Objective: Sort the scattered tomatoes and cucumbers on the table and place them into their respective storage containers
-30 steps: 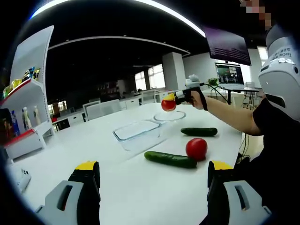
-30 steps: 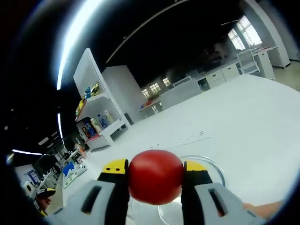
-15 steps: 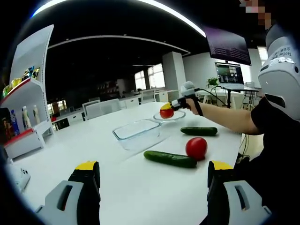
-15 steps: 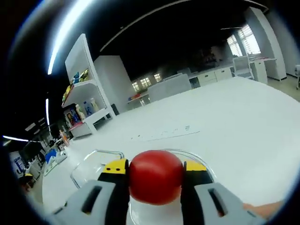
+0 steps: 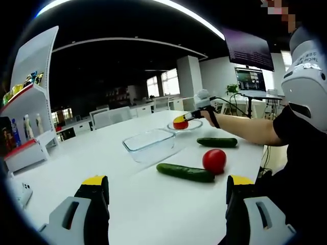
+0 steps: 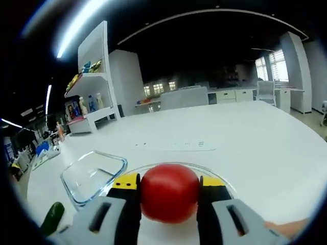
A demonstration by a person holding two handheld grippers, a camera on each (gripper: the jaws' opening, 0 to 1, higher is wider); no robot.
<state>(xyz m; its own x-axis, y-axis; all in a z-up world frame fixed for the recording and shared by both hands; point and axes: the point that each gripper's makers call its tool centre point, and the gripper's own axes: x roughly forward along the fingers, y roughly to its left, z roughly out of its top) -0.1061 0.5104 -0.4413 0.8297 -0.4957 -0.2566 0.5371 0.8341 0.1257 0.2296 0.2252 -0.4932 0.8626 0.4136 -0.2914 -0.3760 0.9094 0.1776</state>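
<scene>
My right gripper (image 6: 169, 190) is shut on a red tomato (image 6: 169, 193), low over the round glass bowl (image 6: 214, 175). The left gripper view shows that right gripper (image 5: 181, 120) at the far bowl (image 5: 196, 126), tomato (image 5: 180, 124) between its jaws. My left gripper (image 5: 167, 188) stands open near the table's front edge, with nothing between its jaws. Ahead of it lie a second tomato (image 5: 214, 161), a near cucumber (image 5: 185, 172) and a far cucumber (image 5: 217, 142). A rectangular glass container (image 5: 148, 143) sits empty; it also shows in the right gripper view as the glass container (image 6: 93, 173), with a cucumber's end (image 6: 51, 217) beside it.
A white shelf unit (image 5: 28, 127) with bottles stands at the left of the white table (image 5: 102, 158). A person's arm (image 5: 250, 127) reaches over the table's right side. Desks and a monitor (image 5: 249, 81) fill the background.
My right gripper has carried the tomato down and forward to the round bowl; its view has levelled out. The left gripper has stayed still and open.
</scene>
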